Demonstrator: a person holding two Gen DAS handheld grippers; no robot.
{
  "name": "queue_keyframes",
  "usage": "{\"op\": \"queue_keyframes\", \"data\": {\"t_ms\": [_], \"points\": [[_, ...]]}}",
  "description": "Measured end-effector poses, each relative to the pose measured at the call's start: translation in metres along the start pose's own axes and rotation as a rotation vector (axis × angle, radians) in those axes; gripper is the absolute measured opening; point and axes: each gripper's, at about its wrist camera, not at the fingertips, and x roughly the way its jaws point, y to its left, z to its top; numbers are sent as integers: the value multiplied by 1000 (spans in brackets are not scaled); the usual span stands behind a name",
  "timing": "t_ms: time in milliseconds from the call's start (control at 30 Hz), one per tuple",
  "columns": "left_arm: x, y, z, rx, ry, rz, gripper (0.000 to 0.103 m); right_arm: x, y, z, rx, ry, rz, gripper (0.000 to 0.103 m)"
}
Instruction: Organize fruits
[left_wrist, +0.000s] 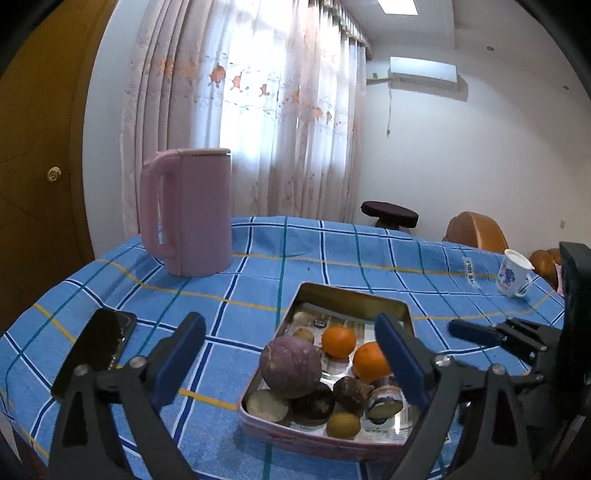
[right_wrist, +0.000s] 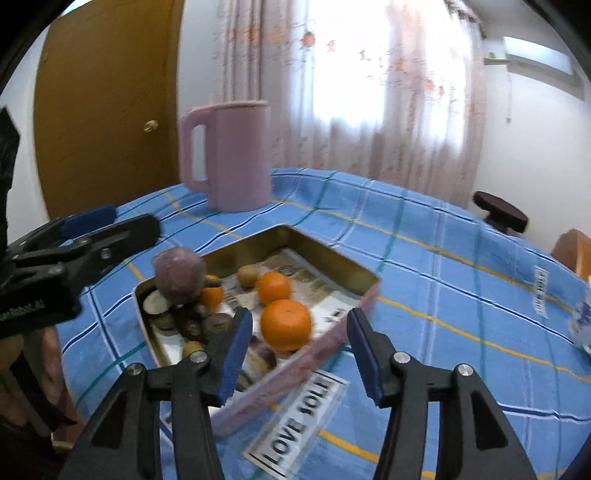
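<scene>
A rectangular tin tray (left_wrist: 314, 291) (right_wrist: 369, 295) sits on the blue checked tablecloth. It holds a large purple round fruit (left_wrist: 290, 365) (right_wrist: 179, 278), oranges (left_wrist: 338, 341) (right_wrist: 286, 325), small brown-green fruits (left_wrist: 343, 424) and dark halved fruits (left_wrist: 314, 402). My left gripper (left_wrist: 291, 365) is open and empty, just above the tray's near end. My right gripper (right_wrist: 299, 350) is open and empty, its fingers either side of the nearest orange at the tray's near wall. The right gripper also shows at the right edge of the left wrist view (left_wrist: 476, 332).
A pink jug (left_wrist: 188, 214) (right_wrist: 229, 155) stands behind the tray. A black phone (left_wrist: 96, 350) lies left of it. A white mug (left_wrist: 513, 273) stands at the far right. Labels (right_wrist: 299, 421) are sewn on the cloth. A stool (left_wrist: 389, 212) and chairs stand beyond the table.
</scene>
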Motion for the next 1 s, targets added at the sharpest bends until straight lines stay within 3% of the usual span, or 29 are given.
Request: {"op": "queue_keyframes", "data": {"t_ms": [133, 500, 1000], "points": [[-2, -3, -1, 4, 4, -11, 96, -14, -15, -3, 44, -29, -53, 68], [-8, -18, -3, 33, 1, -20, 100, -44, -32, -9, 113, -98, -82, 68], [-12, -28, -3, 59, -2, -21, 101, -53, -44, -17, 152, -118, -87, 69]]}}
